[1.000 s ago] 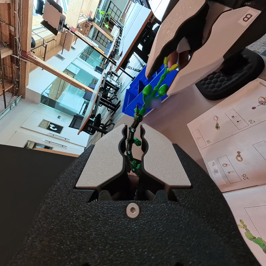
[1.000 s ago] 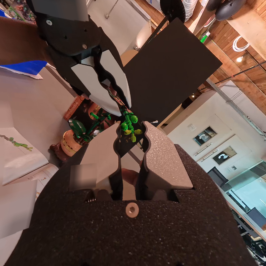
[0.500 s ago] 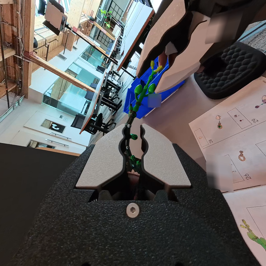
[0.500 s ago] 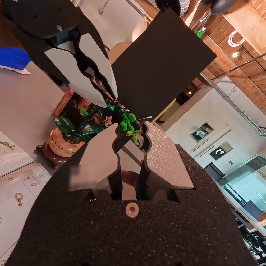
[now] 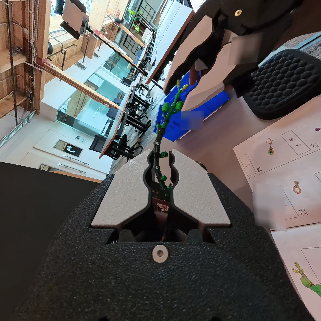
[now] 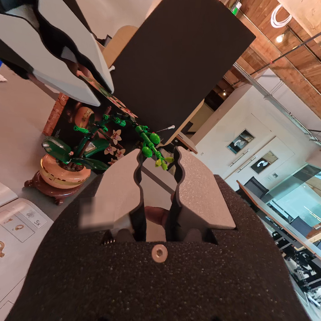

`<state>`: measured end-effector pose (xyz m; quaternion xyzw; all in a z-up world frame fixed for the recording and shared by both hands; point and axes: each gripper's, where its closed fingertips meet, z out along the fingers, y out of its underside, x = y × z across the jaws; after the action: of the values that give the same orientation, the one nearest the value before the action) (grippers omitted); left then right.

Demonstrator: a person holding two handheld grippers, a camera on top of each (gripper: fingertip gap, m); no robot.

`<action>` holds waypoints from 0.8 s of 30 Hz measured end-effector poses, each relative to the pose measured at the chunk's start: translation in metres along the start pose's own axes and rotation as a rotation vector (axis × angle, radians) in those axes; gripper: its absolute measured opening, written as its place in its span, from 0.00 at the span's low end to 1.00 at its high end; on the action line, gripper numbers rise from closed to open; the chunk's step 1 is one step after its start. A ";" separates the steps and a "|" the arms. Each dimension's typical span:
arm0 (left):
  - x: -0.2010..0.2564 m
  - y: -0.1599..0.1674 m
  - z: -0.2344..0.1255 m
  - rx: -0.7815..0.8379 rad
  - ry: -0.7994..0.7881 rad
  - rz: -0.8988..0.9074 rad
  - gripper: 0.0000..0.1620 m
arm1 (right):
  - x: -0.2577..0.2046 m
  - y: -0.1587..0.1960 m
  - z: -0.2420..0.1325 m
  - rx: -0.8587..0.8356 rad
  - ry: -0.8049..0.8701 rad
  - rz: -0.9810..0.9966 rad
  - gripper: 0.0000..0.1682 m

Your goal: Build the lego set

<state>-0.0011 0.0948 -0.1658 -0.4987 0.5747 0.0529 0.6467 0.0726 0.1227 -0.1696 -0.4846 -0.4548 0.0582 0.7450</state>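
The left gripper (image 5: pixel 160 154) points out over the table edge with its two pale fingers parted by a narrow gap, and the green stem (image 5: pixel 159 156) of the lego orchid runs up through that gap; whether the fingers actually press on the stem cannot be told from either view. In the right wrist view the left gripper (image 6: pixel 104 97) hangs above the plant with its tips apart from the stem. The right gripper (image 6: pixel 157 154) is open, its fingers spread with bare space between them, and the stem's end with its two round green buds (image 6: pixel 150 145) and small yellow-green tips (image 6: pixel 162 163) sits just at the mouth of those fingers without being pinched. From the left wrist view the right gripper (image 5: pixel 175 99) comes in from the upper right, its fingers either side of the yellow-green tips (image 5: pixel 181 86). The stem curves back and down to the lego plant (image 6: pixel 73 152), dark green leaves in a peach pot (image 6: pixel 60 177) on a brown stand, upright on the grey table (image 6: pixel 20 125). Behind the pot leans the set's dark box (image 6: pixel 69 111) printed with orchid flowers. An open instruction booklet (image 5: pixel 284 165) lies on the table near the grippers, a blue bin (image 5: pixel 175 128) stands beyond it, and a black quilted pad (image 5: pixel 284 83) sits by the bin.
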 end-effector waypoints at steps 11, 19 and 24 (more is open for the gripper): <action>0.001 0.003 0.001 -0.010 0.003 0.004 0.10 | -0.002 -0.001 -0.002 0.005 0.008 0.013 0.21; 0.002 0.005 0.002 -0.018 0.011 0.004 0.10 | -0.004 0.001 -0.007 0.011 -0.001 0.047 0.20; 0.002 0.007 0.003 -0.024 0.011 0.005 0.10 | -0.003 -0.002 -0.011 0.030 -0.005 0.076 0.20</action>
<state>-0.0029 0.0989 -0.1718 -0.5053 0.5789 0.0586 0.6373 0.0779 0.1129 -0.1712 -0.4902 -0.4370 0.0942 0.7482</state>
